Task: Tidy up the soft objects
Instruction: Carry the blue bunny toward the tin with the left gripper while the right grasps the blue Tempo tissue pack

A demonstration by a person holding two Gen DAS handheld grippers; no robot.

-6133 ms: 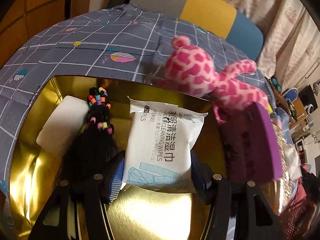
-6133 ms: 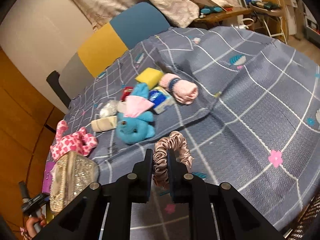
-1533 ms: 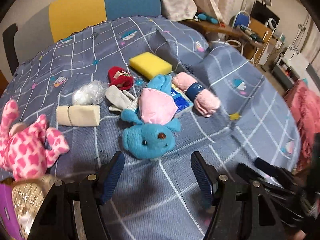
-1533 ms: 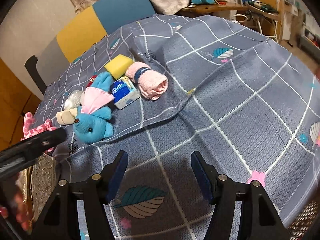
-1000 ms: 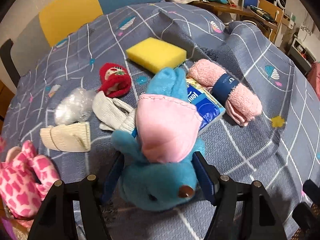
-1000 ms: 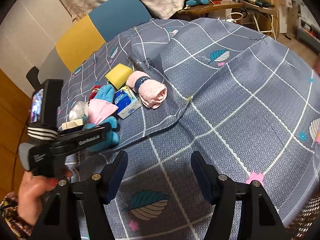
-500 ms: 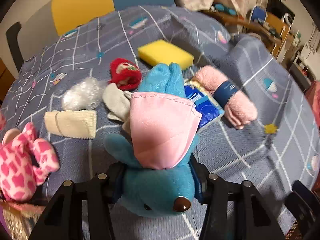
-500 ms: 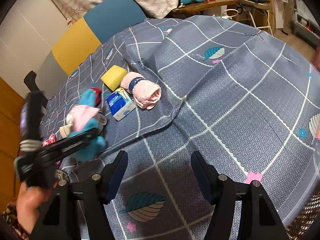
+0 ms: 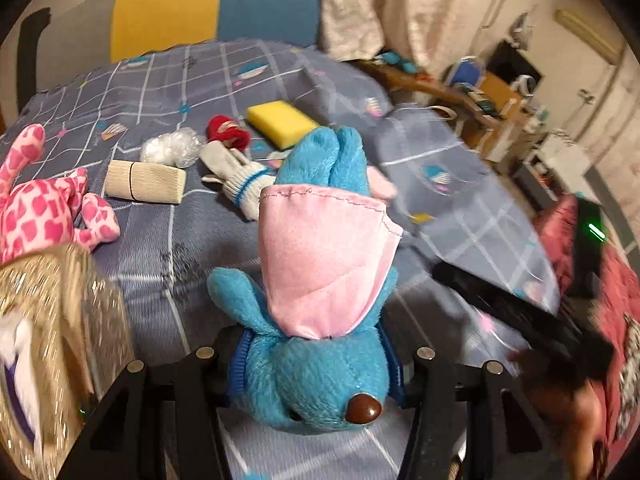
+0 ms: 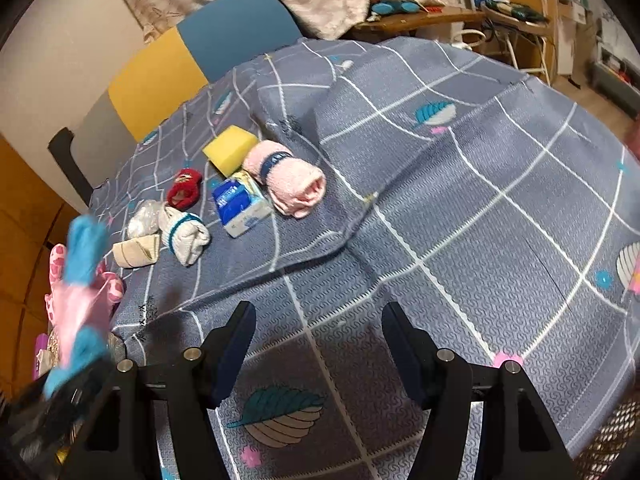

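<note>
One blue plush rabbit in a pink satin cape point(image 9: 316, 320) is now clamped in the left tongs point(image 9: 316, 364), which just closed on it, and lifted off the grey grid-patterned bedspread point(image 10: 460, 208), so it looks headed for the glittery gold tin point(image 9: 52, 320) at near left. Right tongs point(image 10: 316, 344) hover wide and empty; yellow sponge block point(image 10: 230, 148), rolled pink towel point(image 10: 292, 180), socks and packets remain on the bed, cluttered desks at far right.

Warm dim light; blurred edges; fisheye warping
</note>
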